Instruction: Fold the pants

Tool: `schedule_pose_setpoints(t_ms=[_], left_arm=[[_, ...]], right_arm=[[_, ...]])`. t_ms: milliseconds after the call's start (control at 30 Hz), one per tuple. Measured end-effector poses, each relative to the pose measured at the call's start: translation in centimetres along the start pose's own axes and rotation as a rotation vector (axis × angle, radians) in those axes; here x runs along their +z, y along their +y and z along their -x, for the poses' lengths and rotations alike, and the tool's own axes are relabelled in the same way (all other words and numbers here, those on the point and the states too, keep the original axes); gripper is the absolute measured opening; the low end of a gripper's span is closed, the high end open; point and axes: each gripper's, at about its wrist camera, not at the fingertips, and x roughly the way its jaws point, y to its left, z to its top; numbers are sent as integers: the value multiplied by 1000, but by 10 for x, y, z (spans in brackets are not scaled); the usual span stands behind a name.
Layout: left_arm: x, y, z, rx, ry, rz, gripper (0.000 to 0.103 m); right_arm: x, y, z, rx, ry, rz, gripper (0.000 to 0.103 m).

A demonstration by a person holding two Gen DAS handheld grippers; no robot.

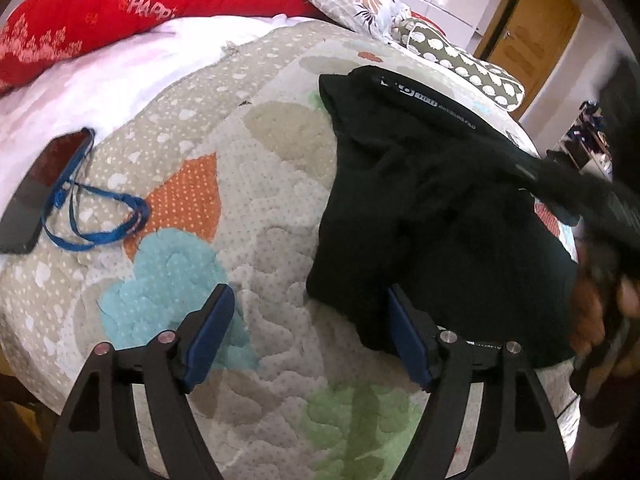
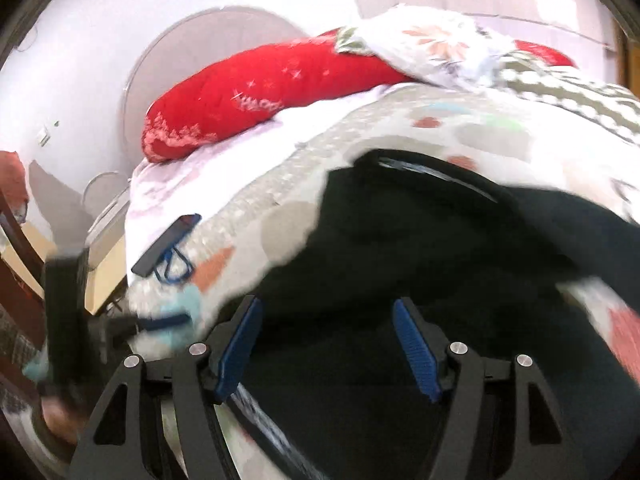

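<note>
The left gripper (image 1: pixel 310 330) stands wide open and empty, the black pants (image 1: pixel 432 216) bunched on the quilt (image 1: pixel 240 184) just past its right finger. The right gripper (image 2: pixel 326 346), also open, holds nothing above the pants.

Both wrist views angled down, close over bed (image 1: pixel 280 208), sharing pants (image 1: pixel 420 208)

Matt black cloth pants (image 1: pixel 432 216) lie on a quilted, stitched bedspread (image 1: pixel 256 200).
</note>
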Motion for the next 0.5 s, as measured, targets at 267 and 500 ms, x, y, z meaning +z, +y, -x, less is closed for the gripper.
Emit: schedule_pose_setpoints(t_ms=[267, 500], left_arm=[[1, -1, -6, -27, -11, 7, 76], [4, 6, 14, -19, -53, -11, 76]], right_arm=[[23, 36, -110, -129, 243, 137, 68], [42, 26, -89, -54, 105, 83, 7]])
